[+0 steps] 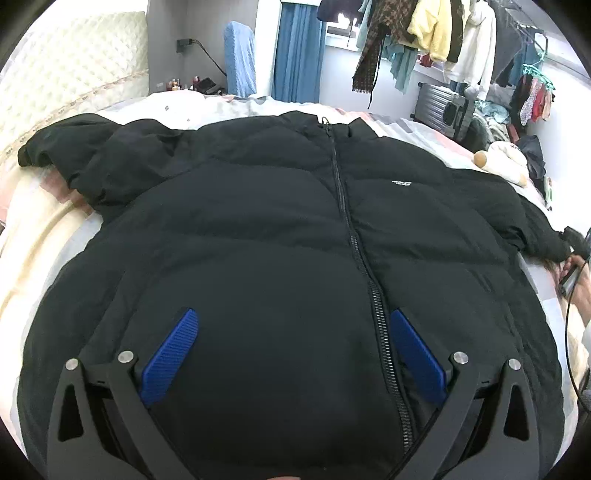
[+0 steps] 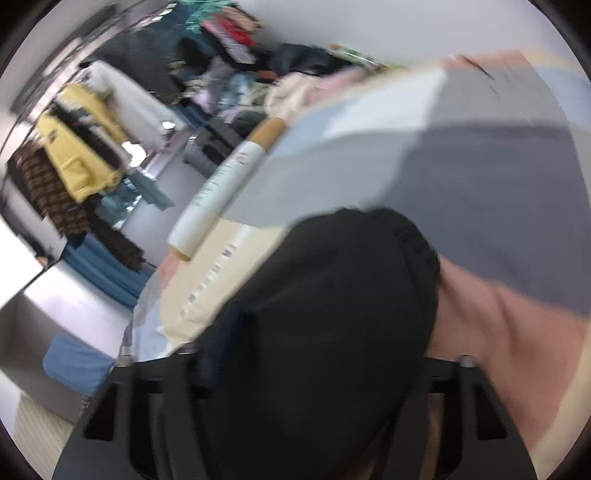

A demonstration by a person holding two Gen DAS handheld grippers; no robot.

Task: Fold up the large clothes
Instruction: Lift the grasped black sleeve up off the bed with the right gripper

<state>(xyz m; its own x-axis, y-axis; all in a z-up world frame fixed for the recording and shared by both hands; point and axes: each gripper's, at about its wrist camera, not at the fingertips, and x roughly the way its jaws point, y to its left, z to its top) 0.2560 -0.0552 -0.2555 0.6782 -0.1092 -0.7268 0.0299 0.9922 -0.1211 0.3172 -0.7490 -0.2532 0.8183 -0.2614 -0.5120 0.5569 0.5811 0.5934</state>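
Observation:
A black puffer jacket (image 1: 258, 221) lies front up on the bed, zipped, both sleeves spread out. My left gripper (image 1: 291, 343) hovers open over its lower front, blue pads (image 1: 170, 354) wide apart and empty. In the right wrist view the jacket's right sleeve cuff (image 2: 332, 314) fills the space between the fingers of my right gripper (image 2: 325, 369), which looks shut on it; the view is blurred by motion. The right gripper also shows at the sleeve end in the left wrist view (image 1: 574, 240).
The bed (image 1: 258, 105) has a patchwork cover of grey, pink and cream. A padded headboard (image 1: 74, 66) stands at the left. A clothes rack (image 1: 443, 33) and a suitcase (image 1: 439, 107) stand beyond the bed. A cigarette-shaped pillow (image 2: 221, 184) lies on the bed.

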